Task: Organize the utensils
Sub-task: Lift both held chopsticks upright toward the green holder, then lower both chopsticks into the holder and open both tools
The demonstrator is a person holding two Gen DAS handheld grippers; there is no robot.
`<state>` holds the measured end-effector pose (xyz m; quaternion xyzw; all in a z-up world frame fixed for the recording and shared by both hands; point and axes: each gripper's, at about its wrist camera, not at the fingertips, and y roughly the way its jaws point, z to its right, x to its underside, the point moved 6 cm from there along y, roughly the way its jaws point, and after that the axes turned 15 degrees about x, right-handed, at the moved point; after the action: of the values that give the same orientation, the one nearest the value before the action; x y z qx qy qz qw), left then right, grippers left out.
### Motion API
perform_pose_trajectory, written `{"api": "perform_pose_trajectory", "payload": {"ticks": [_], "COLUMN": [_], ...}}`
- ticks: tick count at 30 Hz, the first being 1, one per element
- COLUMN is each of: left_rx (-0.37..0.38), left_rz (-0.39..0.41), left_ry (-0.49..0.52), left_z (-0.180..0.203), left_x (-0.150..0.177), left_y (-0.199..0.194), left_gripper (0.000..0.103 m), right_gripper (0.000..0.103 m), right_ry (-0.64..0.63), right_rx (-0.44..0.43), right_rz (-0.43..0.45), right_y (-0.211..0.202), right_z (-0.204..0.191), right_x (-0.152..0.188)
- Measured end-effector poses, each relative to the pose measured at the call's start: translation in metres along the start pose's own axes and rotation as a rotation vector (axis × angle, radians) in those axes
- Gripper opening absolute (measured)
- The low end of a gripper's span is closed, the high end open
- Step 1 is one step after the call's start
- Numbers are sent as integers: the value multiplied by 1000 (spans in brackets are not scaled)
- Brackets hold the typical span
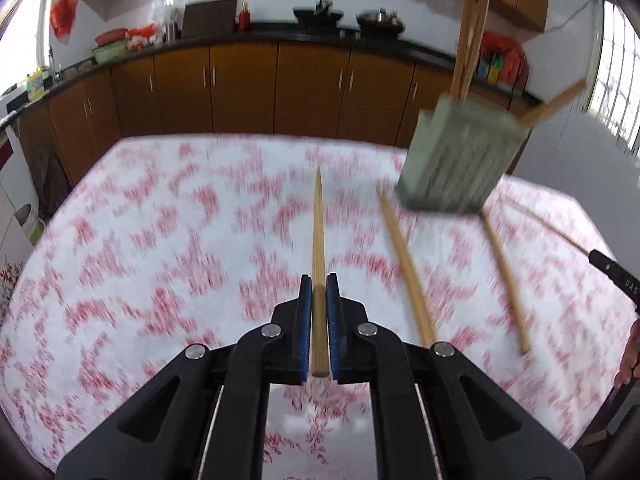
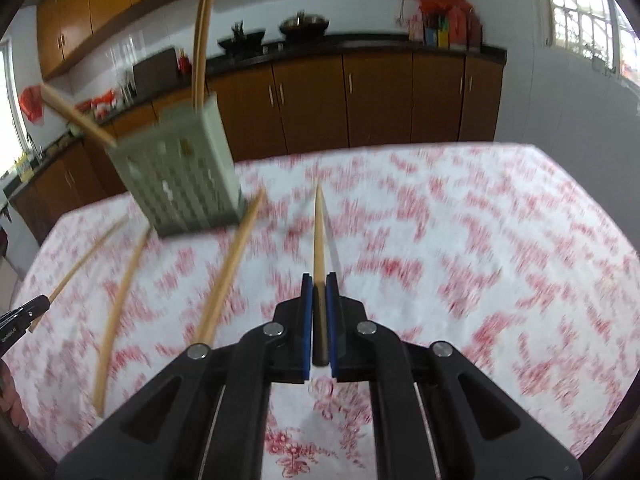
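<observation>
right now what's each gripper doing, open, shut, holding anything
left gripper: shut on a chopstick
right gripper: shut on another chopstick

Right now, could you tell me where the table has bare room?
Free: the cloth left of the left gripper, and right of the right gripper. Crowded: beside the holder, where loose chopsticks lie.

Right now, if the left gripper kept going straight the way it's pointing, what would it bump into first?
Probably the tablecloth. The left gripper is shut on a chopstick aimed downward at bare cloth, so that tip would touch first. The green holder sits off to the right.
</observation>
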<state>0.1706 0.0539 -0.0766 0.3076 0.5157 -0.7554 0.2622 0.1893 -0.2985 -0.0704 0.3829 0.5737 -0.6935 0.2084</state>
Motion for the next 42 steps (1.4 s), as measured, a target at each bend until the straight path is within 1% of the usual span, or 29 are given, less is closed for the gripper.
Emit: {"api": "perform_pose_trajectory", "payload": {"ticks": [2,6,10,13,17,22,25,28,31,35,38,42], "left_rx": [16,38,61,60,57,61,72,94,131,179,196,205], "left_rz": [56,142,224,261,288,298,309,327,353,389,425,475], "left_ry": [-1,-9,-19,-11,7,18,37,63,91,129,163,177], "left_z": [3,8,11,14,18,21,29,41,60,89,111,132], "left_x": [-17,-42,-68,-80,-90,-94,-98,-105,-116,-131,-144,-164], "left_y": [-15,-35,-54,-63,-70,-71,-77,-86,-99,-110,-112,-108], "left_gripper": [8,8,8,8,8,8,8,8,8,7,7,7], "right_gripper": [8,8,8,8,8,8,8,8,8,8,8,8], "right_ry": [18,43,59,66,66,67,59,57,62,85,95,109], "right_rx": [-5,-16,-24,-26,-29,-33,-49,-81,-133,-210,-235,-255], "right_rz": [48,125,179,202,211,223,247,274,304,369,424,482], "right_y": [-12,-31,-44,-49,-52,-54,-66,-86,-108,-140,-155,-160], "right_z": [5,10,13,12,9,9,9,9,9,6,0,-12], "right_x": [-15,-42,-61,-69,-72,-75,-85,-101,-119,-147,-165,-183]}}
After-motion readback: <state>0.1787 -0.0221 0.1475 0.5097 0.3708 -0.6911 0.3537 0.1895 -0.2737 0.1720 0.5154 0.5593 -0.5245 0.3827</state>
